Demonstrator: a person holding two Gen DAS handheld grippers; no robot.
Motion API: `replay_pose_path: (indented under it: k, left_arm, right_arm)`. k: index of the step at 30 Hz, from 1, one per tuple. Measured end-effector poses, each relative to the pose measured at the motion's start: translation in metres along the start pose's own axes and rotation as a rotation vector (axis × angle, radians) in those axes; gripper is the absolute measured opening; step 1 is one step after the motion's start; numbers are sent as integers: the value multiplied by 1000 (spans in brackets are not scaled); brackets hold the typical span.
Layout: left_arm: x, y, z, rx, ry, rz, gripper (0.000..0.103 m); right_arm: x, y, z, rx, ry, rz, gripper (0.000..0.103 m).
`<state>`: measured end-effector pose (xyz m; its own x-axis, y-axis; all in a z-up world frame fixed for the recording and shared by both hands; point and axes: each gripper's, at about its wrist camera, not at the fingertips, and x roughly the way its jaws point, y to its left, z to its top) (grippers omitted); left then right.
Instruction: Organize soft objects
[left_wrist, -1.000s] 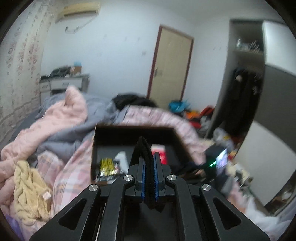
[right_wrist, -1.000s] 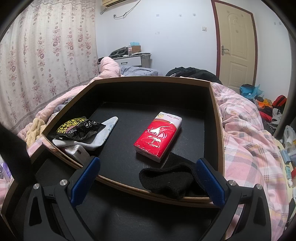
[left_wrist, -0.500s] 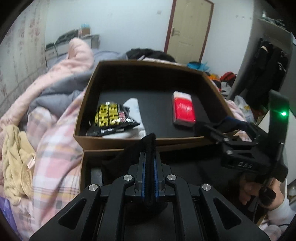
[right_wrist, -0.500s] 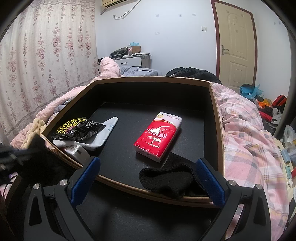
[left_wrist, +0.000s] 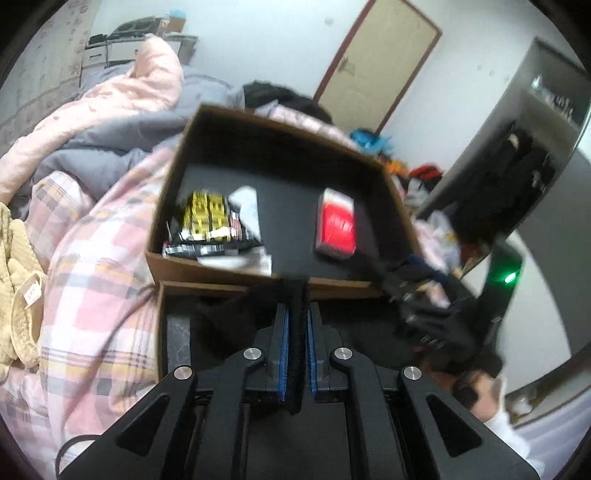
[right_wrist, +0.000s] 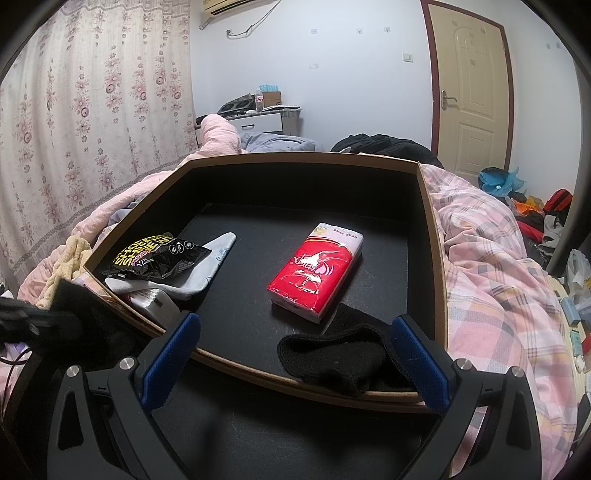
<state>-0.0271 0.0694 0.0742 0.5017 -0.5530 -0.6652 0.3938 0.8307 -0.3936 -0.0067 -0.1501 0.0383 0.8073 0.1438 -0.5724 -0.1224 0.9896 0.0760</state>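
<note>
The light in both views is soft, even and a little cool, with no hard shadows. The left wrist view is smeared by motion: the box (left_wrist: 273, 206) and the red packet (left_wrist: 334, 227) look streaked. The right wrist view is sharp. Both pictures bend strongly toward the rim, with dark corners. A green lamp (left_wrist: 510, 277) glows at 3 o'clock.
</note>
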Motion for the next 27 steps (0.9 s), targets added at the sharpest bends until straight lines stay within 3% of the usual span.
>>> replay_pose_path:
  k: [6, 16, 20, 24, 27]
  left_arm:
    - [-17, -5, 5, -2, -91, 38, 4]
    - [-3, -13, 3, 45, -38, 24, 4]
    - [-3, -15, 2, 63, -87, 110, 4]
    - [-9, -30, -4, 158, -200, 286, 4]
    - [-16, -35, -5, 181, -243, 323, 4]
  right_arm:
    - [0, 0, 0, 0, 0, 0, 102]
    - [0, 0, -1, 1, -1, -1, 102]
    - [0, 1, -1, 1, -1, -1, 102]
    - [0, 1, -1, 1, -1, -1, 102]
    - [0, 1, -1, 1, -1, -1, 102]
